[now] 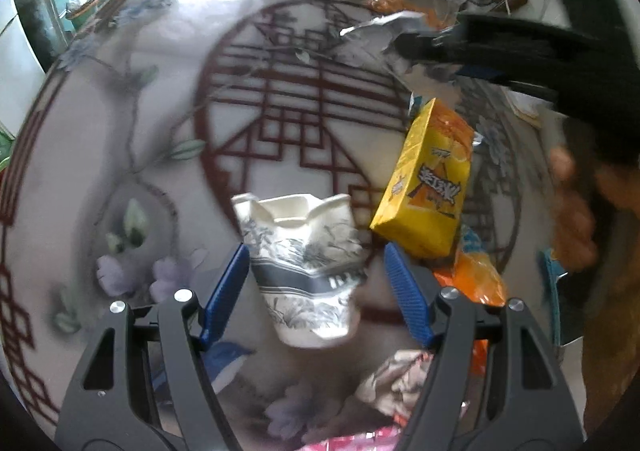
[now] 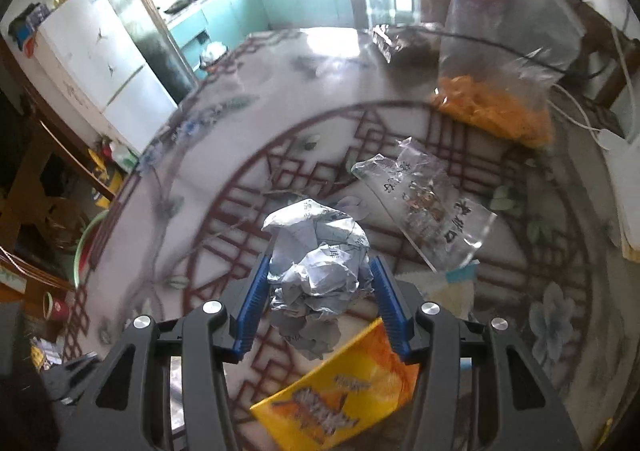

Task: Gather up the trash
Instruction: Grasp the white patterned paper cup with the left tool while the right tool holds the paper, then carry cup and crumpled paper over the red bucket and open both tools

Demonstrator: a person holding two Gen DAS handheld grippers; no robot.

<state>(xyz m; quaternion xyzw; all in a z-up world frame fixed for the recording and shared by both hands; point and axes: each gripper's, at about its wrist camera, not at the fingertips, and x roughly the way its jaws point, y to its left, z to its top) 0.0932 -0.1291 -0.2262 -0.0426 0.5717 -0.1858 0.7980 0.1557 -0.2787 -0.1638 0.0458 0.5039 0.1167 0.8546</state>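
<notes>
A crushed paper cup with grey-blue print sits between the blue pads of my left gripper. The cup stays sharp while the patterned table is blurred, so the gripper is shut on it and holds it just above the tabletop. In the right wrist view a crumpled ball of white printed paper fills the gap of my right gripper, and both pads press its sides. That right gripper shows in the left view only as a dark blur at the upper right. A yellow juice box lies to the right of the cup.
A clear bag of orange snacks stands at the back right. A clear printed wrapper lies flat beyond the paper ball. An orange wrapper and crumpled pinkish paper lie near my left gripper. A hand is at the right edge.
</notes>
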